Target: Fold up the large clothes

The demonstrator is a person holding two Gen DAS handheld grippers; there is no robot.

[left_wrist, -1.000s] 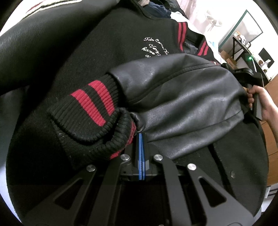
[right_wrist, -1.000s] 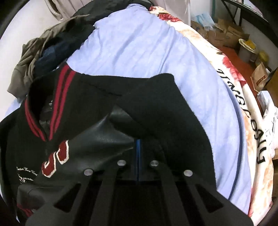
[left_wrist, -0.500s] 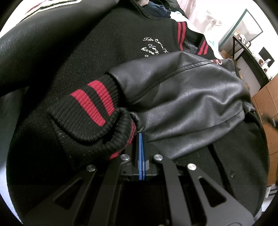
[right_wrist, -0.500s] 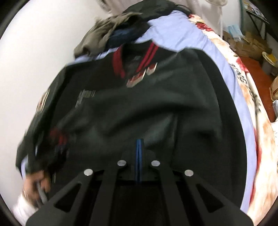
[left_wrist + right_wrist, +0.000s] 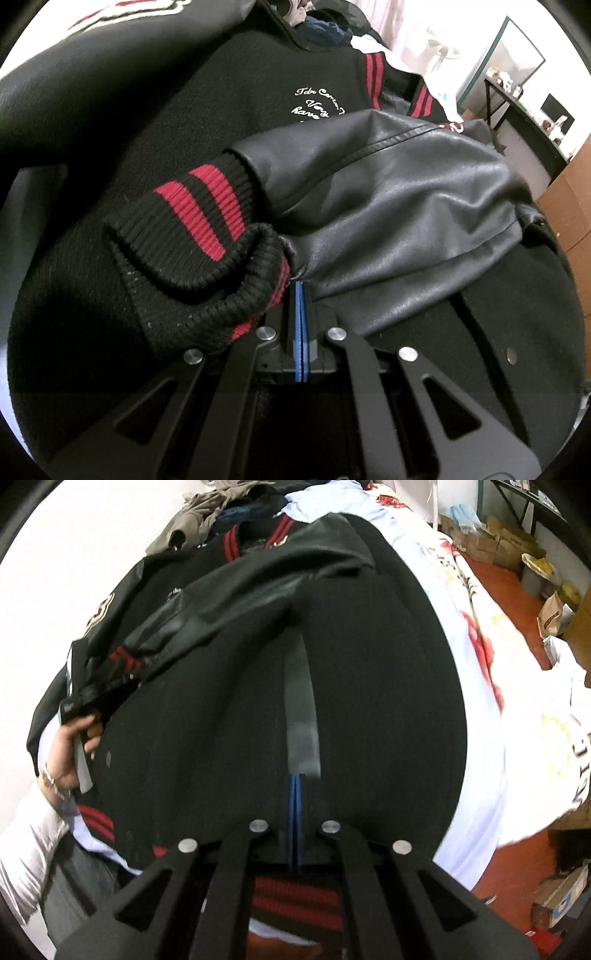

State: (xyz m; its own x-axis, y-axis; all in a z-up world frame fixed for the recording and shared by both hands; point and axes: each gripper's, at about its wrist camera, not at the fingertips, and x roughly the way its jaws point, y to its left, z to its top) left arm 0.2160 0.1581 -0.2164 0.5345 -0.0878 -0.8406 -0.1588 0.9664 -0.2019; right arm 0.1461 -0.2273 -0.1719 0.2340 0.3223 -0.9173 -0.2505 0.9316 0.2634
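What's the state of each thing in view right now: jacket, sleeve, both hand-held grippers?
Jacket: spread on the bed, body flat, front up.
Leather sleeve: folded across the jacket's front.
Striped cuff: bunched beside the left fingertips.
Left hand-held gripper: shut on the leather sleeve next to the cuff.
Right hand-held gripper: shut; whether it pinches cloth I cannot tell.
Bed sheet: partly covered by the jacket.
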